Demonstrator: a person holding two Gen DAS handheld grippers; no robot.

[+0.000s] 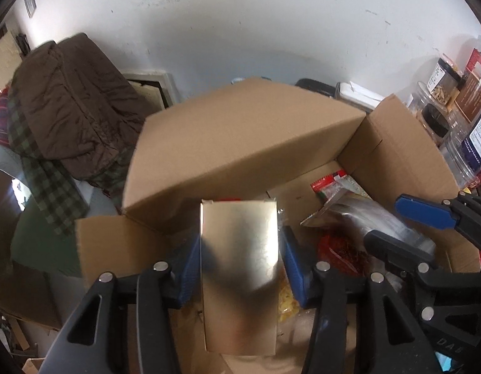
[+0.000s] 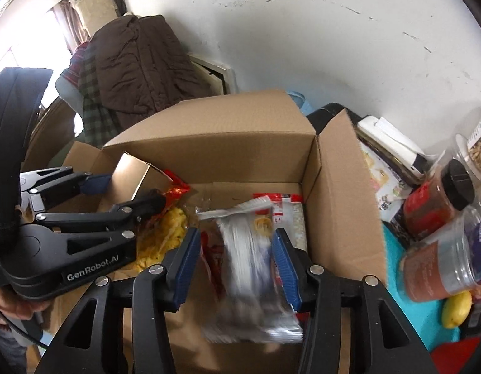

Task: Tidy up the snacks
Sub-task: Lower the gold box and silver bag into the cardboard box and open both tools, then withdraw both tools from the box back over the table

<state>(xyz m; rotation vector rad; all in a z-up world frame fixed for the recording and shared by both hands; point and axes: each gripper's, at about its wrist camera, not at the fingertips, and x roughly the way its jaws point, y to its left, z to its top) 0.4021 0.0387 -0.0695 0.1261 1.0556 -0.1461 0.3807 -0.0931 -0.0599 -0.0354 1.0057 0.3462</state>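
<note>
trouble could come fast here, folks. left gripper (image 1: 240, 268) has its blue pads pinching a shiny gold carton (image 1: 239, 277), held just above the near-left part of the open cardboard box (image 2: 240, 143). right gripper (image 2: 237, 265) is clamped on a silver foil packet (image 2: 253, 277), blurred, hanging over the middle of that same box. below, on the box floor, a bag of yellow chips (image 2: 165, 237) and a red-and-white packet (image 2: 284, 215) by the right wall.

risk one: that foil looks slick and floppy, gripped by its sides, so it may slide out or fold and land crooked. risk two: the two grippers sit close together inside the box, so a careless swing could knock them or bump the tall back flap. risk three: dropping the rigid carton onto the chips could crush them. jars (image 2: 433, 205) stand right of the box, near enough to clip on a wide exit.
</note>
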